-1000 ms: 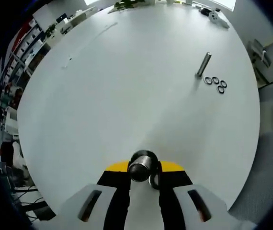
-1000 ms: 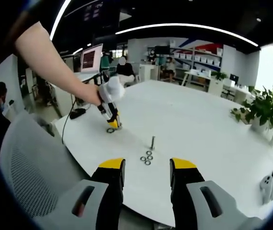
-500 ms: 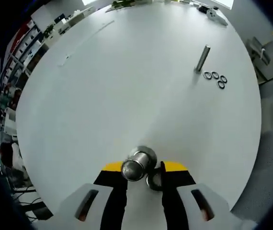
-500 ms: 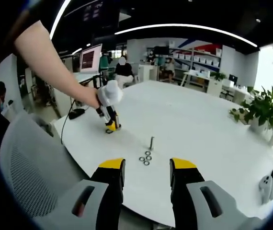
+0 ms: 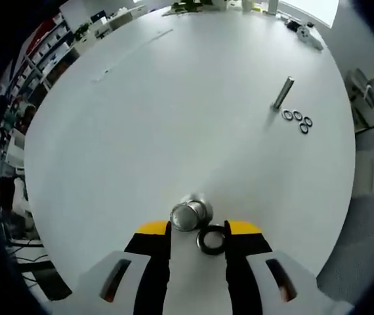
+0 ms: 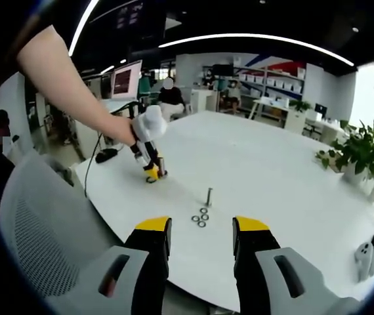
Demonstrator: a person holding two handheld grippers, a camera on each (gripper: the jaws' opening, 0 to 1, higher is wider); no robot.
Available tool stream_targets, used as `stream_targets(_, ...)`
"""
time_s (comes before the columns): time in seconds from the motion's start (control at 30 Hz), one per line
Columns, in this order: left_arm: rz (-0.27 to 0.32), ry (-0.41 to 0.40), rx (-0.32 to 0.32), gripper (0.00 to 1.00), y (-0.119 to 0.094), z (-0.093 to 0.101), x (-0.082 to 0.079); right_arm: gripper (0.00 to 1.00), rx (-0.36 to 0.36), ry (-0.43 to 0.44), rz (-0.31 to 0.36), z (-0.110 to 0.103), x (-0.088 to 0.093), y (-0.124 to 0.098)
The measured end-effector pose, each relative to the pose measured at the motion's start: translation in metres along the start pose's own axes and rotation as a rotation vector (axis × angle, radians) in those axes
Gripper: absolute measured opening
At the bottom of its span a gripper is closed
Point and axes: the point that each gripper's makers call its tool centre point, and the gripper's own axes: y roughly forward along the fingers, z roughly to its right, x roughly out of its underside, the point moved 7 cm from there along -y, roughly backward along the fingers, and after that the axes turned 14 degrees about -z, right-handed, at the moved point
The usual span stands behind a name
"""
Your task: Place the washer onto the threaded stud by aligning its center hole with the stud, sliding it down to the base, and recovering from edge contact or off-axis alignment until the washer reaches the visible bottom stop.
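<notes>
In the left gripper view, my left gripper [image 5: 198,230] stands open and low over the white table [image 5: 174,118]. A short metal stud [image 5: 189,215], seen end-on, stands upright just past its yellow tips. A black washer [image 5: 212,239] lies flat between the jaws, against the right one and beside the stud. In the right gripper view, my right gripper [image 6: 202,227] is open and holds nothing. It hangs back from the table edge. A hand holds the left gripper [image 6: 153,173] down at the table's near left.
A second upright stud [image 5: 282,93] with three loose black washers [image 5: 296,118] beside it stands farther along the table; the stud [image 6: 208,195] and washers [image 6: 200,217] also lie ahead of my right gripper. A grey mesh chair [image 6: 36,223] is at the left. Potted plants [image 6: 361,154] stand at the right.
The left gripper has pulled back slightly and its jaws stand a little wider. The washer now shows whole between them, off the stud's side. The right gripper has not moved.
</notes>
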Motion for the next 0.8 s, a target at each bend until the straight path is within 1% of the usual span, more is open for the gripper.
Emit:
stream_targets(0.1,-0.006,-0.001,0.0,0.3,0.003,0.001,0.003,0.39,0.0,0.002,-0.001,0.0,0.0,0.0)
stream_targets(0.27,-0.028,-0.019,0.025,0.3,0.012,0.006,0.009,0.39,0.0,-0.004,-0.004,0.0,0.0,0.001)
stream_targets(0.3,-0.027,-0.023,0.025,0.3,0.013,0.007,0.01,0.39,0.001,-0.003,-0.003,0.0,0.0,0.001)
stream_targets(0.33,-0.01,-0.036,0.028,0.29,0.012,0.007,0.008,0.39,0.002,-0.002,-0.002,0.0,0.0,0.001)
stream_targets(0.4,-0.007,-0.045,0.03,0.29,0.012,0.006,0.008,0.39,0.003,0.003,-0.003,0.001,0.001,0.0)
stream_targets(0.47,-0.008,-0.06,0.051,0.27,0.013,0.006,0.008,0.39,0.004,0.002,-0.003,0.001,0.001,0.001)
stream_targets(0.5,-0.011,-0.075,0.071,0.26,0.013,0.007,0.008,0.39,0.003,0.001,-0.003,0.001,0.001,0.001)
stream_targets(0.53,-0.01,-0.067,0.059,0.26,0.013,0.007,0.008,0.39,0.004,0.0,-0.004,0.001,0.0,0.001)
stream_targets(0.7,-0.022,-0.08,0.063,0.25,0.012,0.008,0.008,0.39,0.005,0.003,-0.004,0.001,0.001,0.001)
stream_targets(0.8,-0.044,-0.058,0.063,0.22,0.012,0.011,0.009,0.39,0.007,0.003,-0.004,0.001,0.001,0.001)
